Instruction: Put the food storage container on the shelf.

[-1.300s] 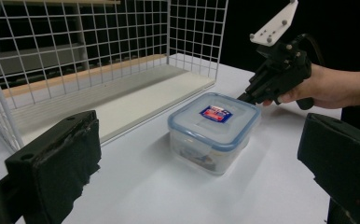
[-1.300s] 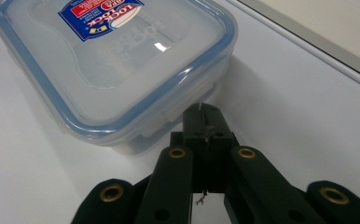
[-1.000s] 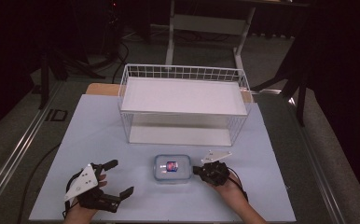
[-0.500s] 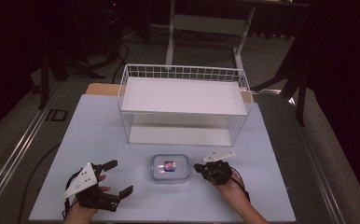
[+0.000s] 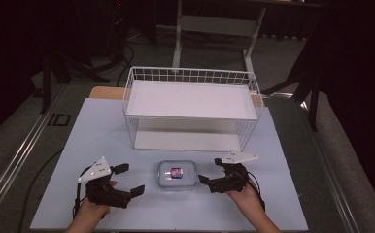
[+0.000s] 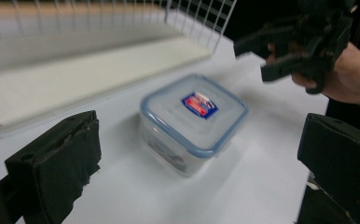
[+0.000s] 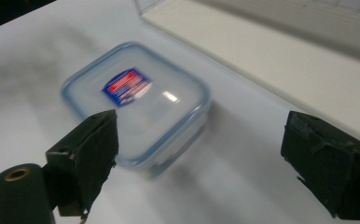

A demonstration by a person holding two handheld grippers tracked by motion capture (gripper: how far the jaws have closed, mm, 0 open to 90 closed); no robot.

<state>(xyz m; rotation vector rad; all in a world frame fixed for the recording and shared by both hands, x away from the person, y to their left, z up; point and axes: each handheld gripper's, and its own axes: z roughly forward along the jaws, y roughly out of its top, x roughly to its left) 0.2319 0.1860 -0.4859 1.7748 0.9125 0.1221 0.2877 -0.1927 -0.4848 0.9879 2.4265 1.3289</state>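
Lab-like recording space: white tabletop (image 5: 103, 145) on carpeted floor (image 5: 20, 141), black-draped dark surroundings, metal stand legs (image 5: 214, 24) behind, cables (image 5: 122, 53) trailing on floor, bare white wire basket (image 5: 190, 104) staged mid-table

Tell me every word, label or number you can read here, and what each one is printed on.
"ID": dark marking on the grey floor mat left of the table.
Red-and-blue label on the lid of the clear container: lettering too blurred to read in the high view or either gripper view.
Wire basket: no text visible.
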